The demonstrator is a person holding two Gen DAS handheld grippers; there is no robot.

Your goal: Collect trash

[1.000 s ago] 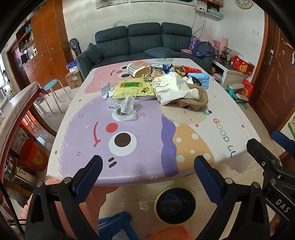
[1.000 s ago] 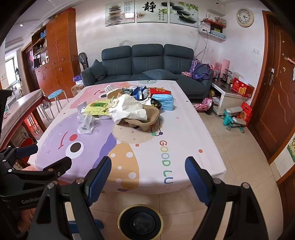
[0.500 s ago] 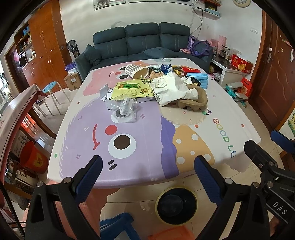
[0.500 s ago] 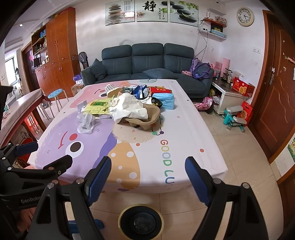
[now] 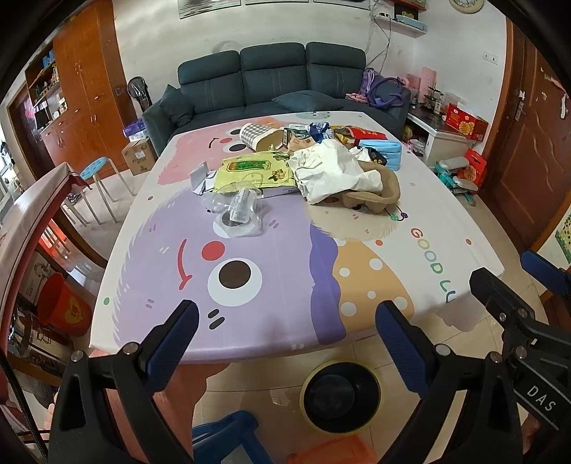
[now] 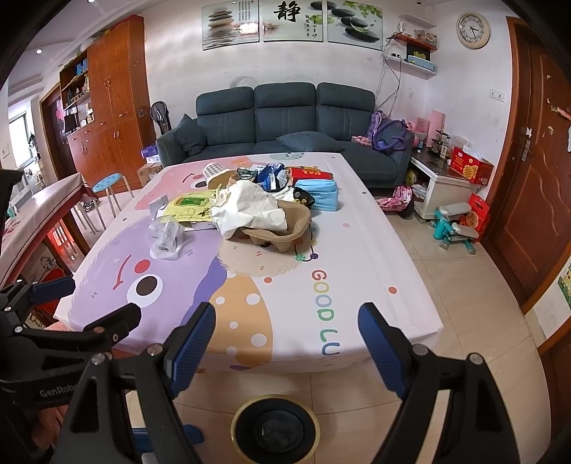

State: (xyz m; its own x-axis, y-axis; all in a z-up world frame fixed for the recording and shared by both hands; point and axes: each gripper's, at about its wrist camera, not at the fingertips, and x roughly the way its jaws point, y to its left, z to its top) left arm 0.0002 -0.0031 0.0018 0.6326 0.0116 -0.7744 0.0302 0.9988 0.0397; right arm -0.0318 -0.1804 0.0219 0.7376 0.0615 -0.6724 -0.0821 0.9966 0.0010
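Dark blue three-seat sofa (image 6: 285, 117) against the far wall, beneath three framed prints (image 6: 291, 19). Round wall clock (image 6: 473, 30) at upper right. Tall wooden cabinet (image 6: 114, 103) at far left; blue-topped stool (image 6: 108, 182) near it. Brown door (image 6: 535, 171) at right. Red bucket (image 5: 62, 310) on the floor, near left.
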